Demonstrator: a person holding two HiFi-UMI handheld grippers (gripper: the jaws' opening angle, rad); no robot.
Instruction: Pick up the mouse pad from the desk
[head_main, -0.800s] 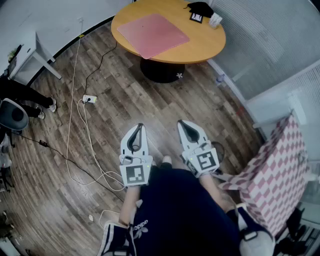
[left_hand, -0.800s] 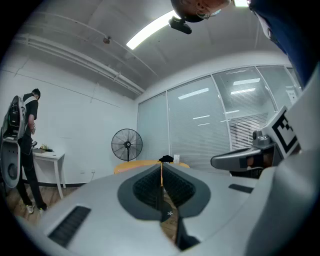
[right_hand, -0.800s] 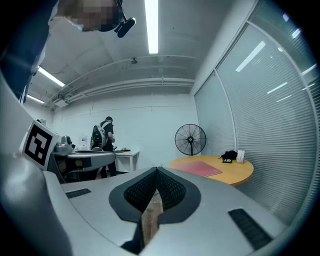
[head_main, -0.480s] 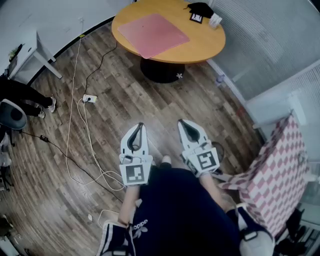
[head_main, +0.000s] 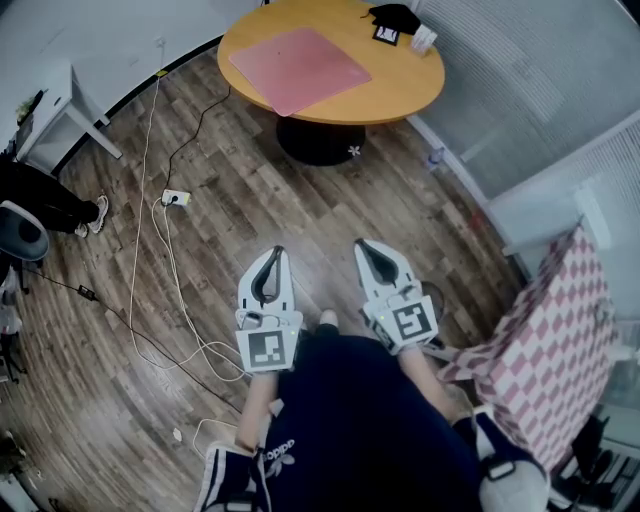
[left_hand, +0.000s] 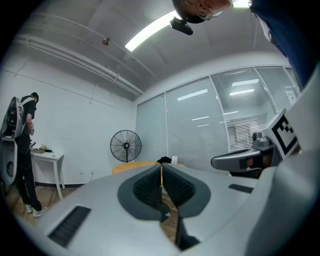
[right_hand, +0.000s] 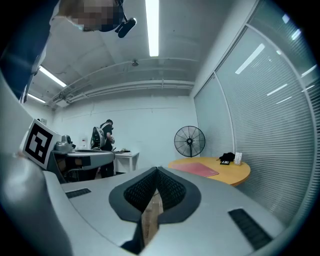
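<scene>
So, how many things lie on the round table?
4: the pink mouse pad on its left half; a black object, a dark card and a small white object at its far right edge. More may be hidden.

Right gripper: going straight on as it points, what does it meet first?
Nothing close: the right gripper, jaws shut, points level over open floor. Further on, probably the round table near its left edge, or just past it to the white wall; depth unclear.
</scene>
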